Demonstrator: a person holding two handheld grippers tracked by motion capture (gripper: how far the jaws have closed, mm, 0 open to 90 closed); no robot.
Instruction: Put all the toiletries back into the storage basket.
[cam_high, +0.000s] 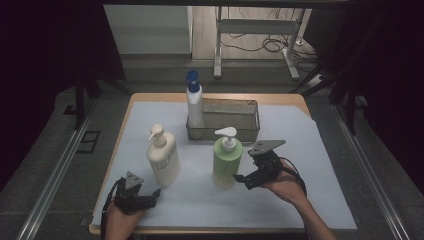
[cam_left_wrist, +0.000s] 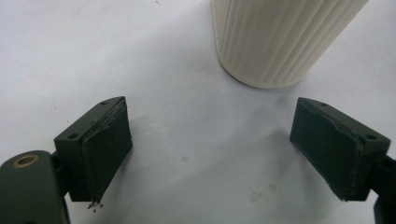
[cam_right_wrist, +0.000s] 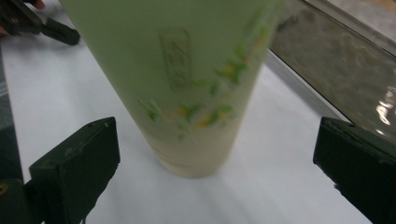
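A light green pump bottle stands upright on the white sheet, just in front of the metal basket. My right gripper is at the bottle's right side, low near its base, pointing at it. In the right gripper view the green bottle stands between and beyond the wide-apart jaws of that gripper, and the pads do not touch it. A cream ribbed pump bottle stands to the left. My left gripper rests near the front edge, below that bottle. Its jaws are open and empty, with the cream bottle's base ahead.
A metal basket at the back middle holds a white bottle with a blue cap in its left end. The basket's wall runs close behind the green bottle. The white sheet covers the wooden table.
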